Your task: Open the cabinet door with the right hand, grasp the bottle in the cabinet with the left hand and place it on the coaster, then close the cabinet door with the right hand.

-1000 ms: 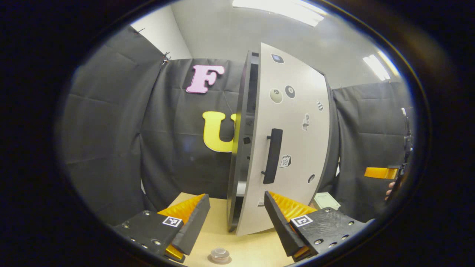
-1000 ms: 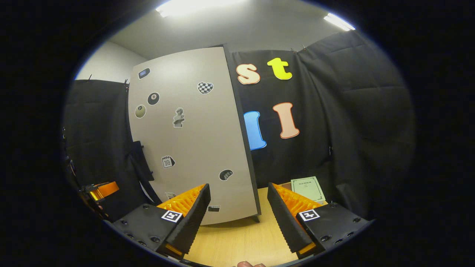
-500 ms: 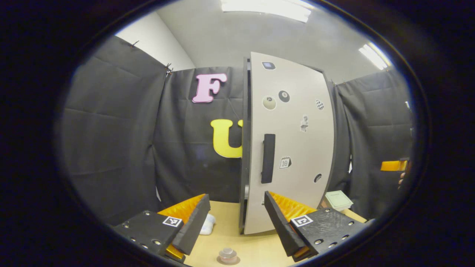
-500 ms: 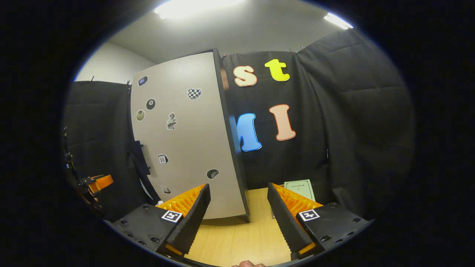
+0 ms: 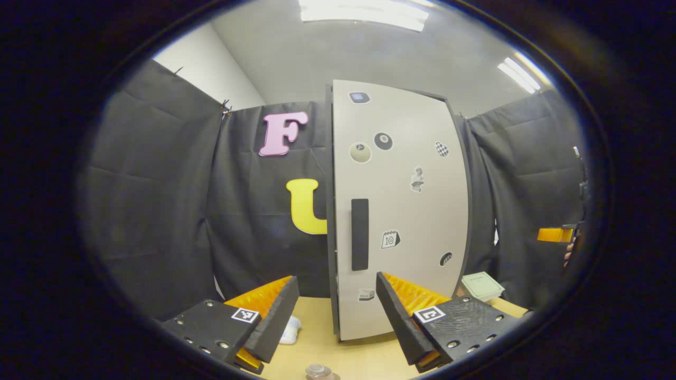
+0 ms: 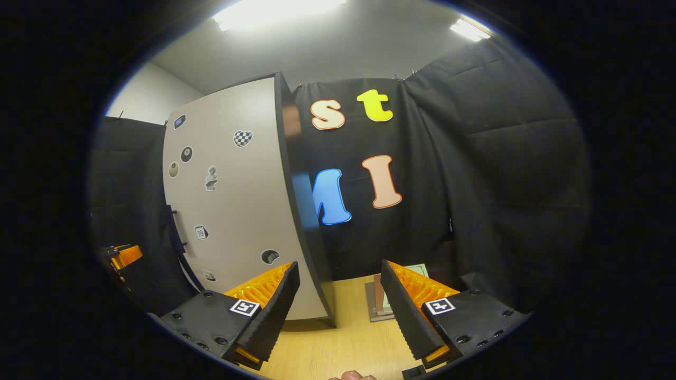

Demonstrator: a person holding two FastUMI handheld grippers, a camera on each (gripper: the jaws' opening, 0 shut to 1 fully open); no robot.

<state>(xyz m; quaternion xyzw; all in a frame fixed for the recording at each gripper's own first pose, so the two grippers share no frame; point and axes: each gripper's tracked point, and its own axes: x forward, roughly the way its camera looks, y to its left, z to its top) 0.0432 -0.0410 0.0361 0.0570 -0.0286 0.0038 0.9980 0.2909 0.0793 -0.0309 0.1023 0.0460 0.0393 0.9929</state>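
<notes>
The tall cabinet's grey door (image 5: 401,211) lies flush against the dark cabinet frame, its black handle (image 5: 359,234) upright at the door's left edge. The top of a small clear bottle (image 5: 318,371) shows at the bottom of the left gripper view, on the wooden table in front of the cabinet. My left gripper (image 5: 335,316) is open and holds nothing, above and just behind the bottle. My right gripper (image 6: 338,311) is also open and holds nothing, in front of the door's (image 6: 232,200) hinge side and apart from it. It appears far right as well, right gripper (image 5: 554,235).
A white crumpled thing (image 5: 289,330) lies on the table left of the cabinet. A pale green booklet (image 5: 481,285) lies to the cabinet's right, and a small stand (image 6: 376,301) is beside it. The left gripper (image 6: 121,256) shows far left. Black cloth walls close the booth.
The cabinet door has swung from ajar to flush with the frame. The right gripper has drifted rightward away from the door. Both grippers stay open.
</notes>
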